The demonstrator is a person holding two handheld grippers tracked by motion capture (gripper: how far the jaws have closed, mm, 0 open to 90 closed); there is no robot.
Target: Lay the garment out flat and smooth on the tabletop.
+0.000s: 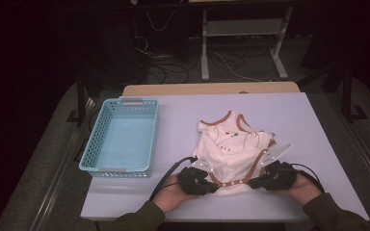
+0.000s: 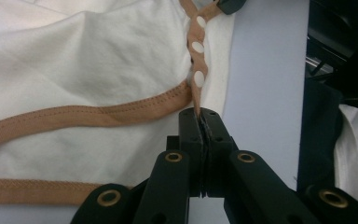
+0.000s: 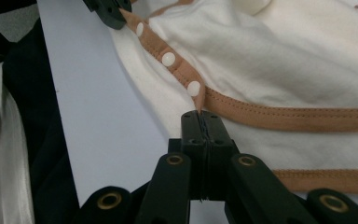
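A cream baby bodysuit [image 1: 231, 144] with brown trim lies crumpled on the white table [image 1: 289, 115], neck end away from me. Along its near edge runs a brown snap strip [image 1: 231, 183] with white studs. My left gripper [image 1: 215, 186] is shut on the strip's left end, and my right gripper [image 1: 252, 183] is shut on its right end. In the left gripper view the jaws [image 2: 200, 114] pinch the strip [image 2: 198, 65] just below the studs. In the right gripper view the jaws [image 3: 200, 114] clamp the same strip [image 3: 168, 58], with the other gripper's tip [image 3: 107, 11] farther along it.
A light blue plastic basket [image 1: 96, 137], with nothing in it, stands on the table's left side. The table's front edge runs just under my hands. Beyond the far edge are metal stand legs and loose cables on a dark floor.
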